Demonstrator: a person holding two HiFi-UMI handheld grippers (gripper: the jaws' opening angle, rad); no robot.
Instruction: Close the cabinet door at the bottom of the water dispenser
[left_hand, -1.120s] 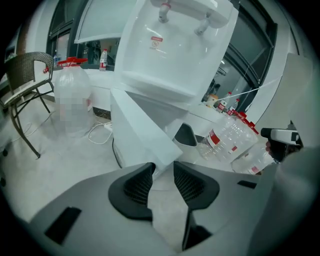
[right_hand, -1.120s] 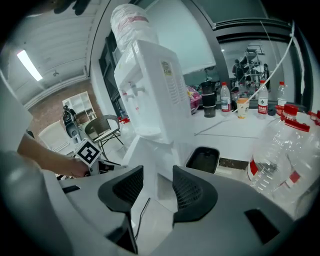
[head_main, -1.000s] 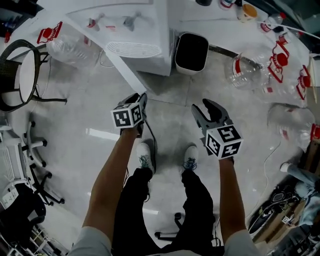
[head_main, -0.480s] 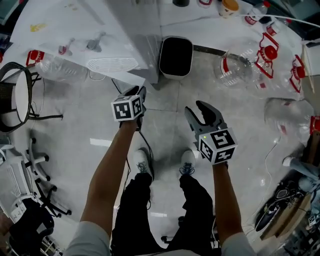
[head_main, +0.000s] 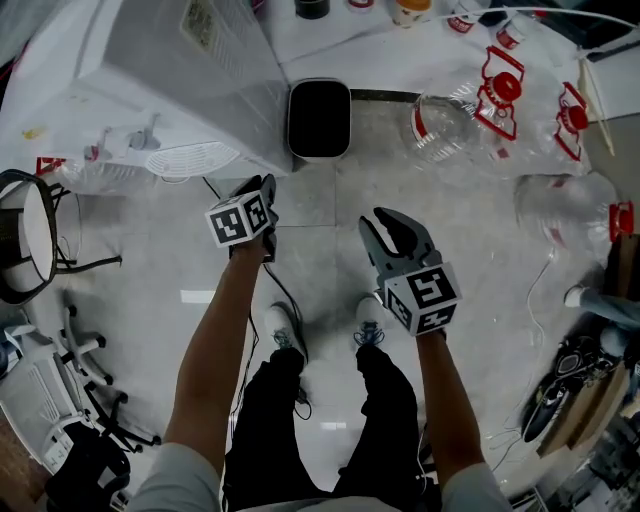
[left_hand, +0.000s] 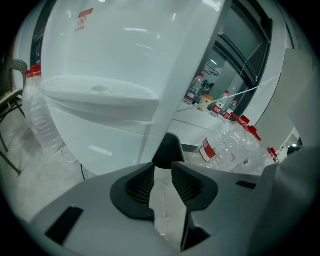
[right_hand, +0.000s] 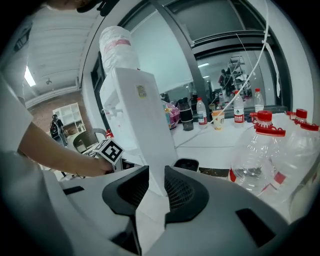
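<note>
Office-type workspace: a water dispenser (head_main: 190, 90) stands on a tiled floor (head_main: 480, 260), with swivel chairs (head_main: 82, 352) (castor bases visible), large clear water jugs (head_main: 470, 110) and glazed partitions (right_hand: 225, 45) nearby.

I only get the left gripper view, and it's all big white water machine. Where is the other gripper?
Observer: The head view shows the right gripper over the floor. It is to the right of the left gripper and farther from the water dispenser.
Operator: Is it holding anything?
Observer: No. The right gripper view shows its jaws apart with nothing between them. Both grippers' jaws have just been closing a bit, on nothing.
Operator: What's on top of the machine?
Observer: A big water bottle, which shows in the right gripper view.
</note>
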